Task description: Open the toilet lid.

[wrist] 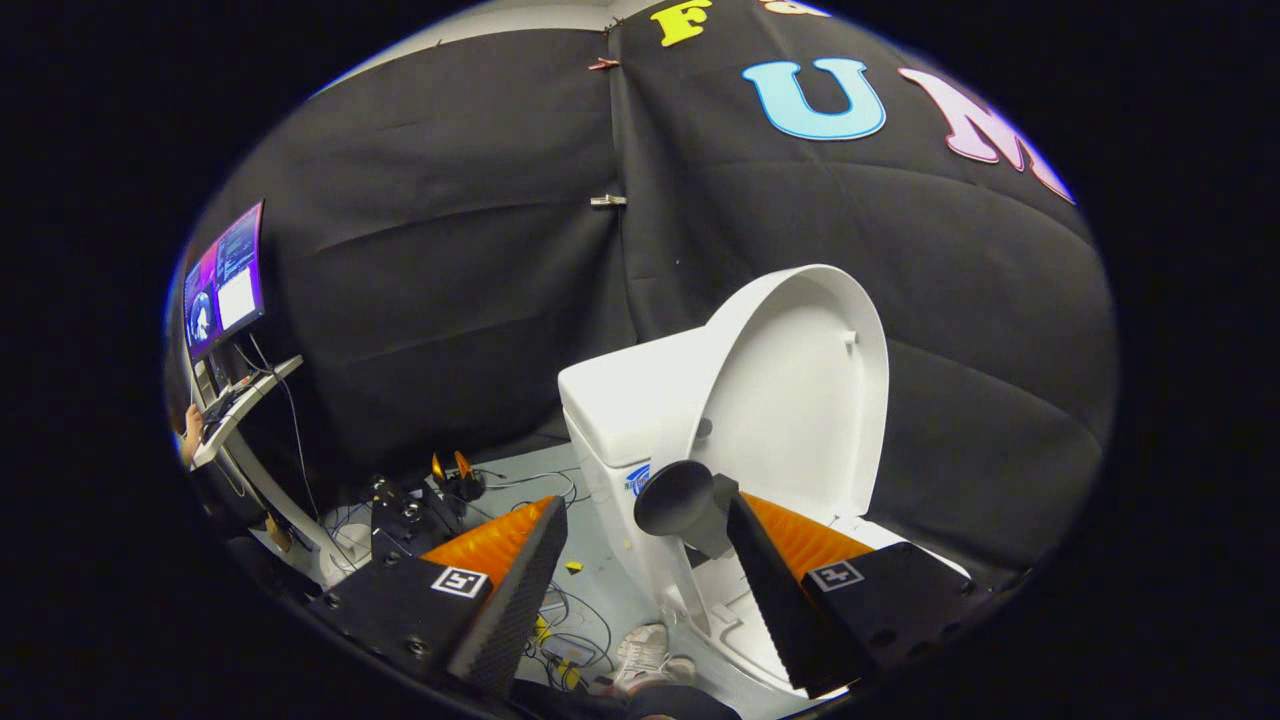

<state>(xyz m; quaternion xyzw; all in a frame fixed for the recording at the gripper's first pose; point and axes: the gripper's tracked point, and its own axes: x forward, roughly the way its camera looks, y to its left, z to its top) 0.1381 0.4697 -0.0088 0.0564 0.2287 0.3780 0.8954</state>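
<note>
The white toilet (620,400) stands against the black booth wall, just beyond my fingers. Its lid (800,390) is raised upright, leaning back at the tank, with its pale underside facing me. The seat and bowl rim (735,605) show low between and under my fingers. My gripper (645,505) is open, its fingers spread wide and holding nothing. A black round knob (675,497) sits right at the tip of my right finger (765,570), in front of the toilet's side; I cannot tell what it is fixed to.
To the left stand a lit monitor (225,275) and a slanted desk (240,400), with a person's hand (190,435) at its edge. Cables and small gear (420,505) litter the grey floor left of the toilet. A shoe (645,650) shows below my fingers.
</note>
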